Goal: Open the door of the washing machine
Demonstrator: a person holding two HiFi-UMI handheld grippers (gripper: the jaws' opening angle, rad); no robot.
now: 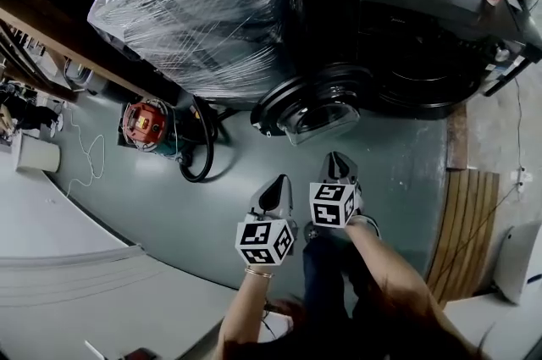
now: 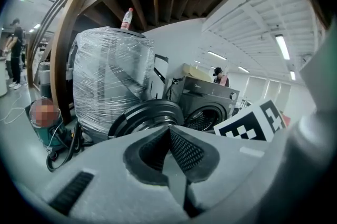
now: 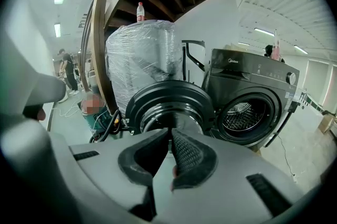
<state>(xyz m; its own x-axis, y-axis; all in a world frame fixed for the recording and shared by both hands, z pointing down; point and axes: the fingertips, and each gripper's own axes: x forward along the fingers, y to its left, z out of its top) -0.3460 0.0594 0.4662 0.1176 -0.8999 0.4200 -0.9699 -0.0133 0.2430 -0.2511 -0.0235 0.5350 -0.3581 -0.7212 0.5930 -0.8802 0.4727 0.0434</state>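
The washing machine door (image 3: 158, 99) hangs wide open. The left gripper (image 2: 169, 132) and right gripper (image 3: 171, 136), jaws pressed together and empty, should simply keep clear of it.

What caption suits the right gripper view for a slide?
Washer door open, drum exposed; right gripper shut, empty, facing the door.

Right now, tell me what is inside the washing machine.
Door swung open, the washing machine shows only its perforated metal drum, no laundry in the visible part. The rim hides the drum's floor.
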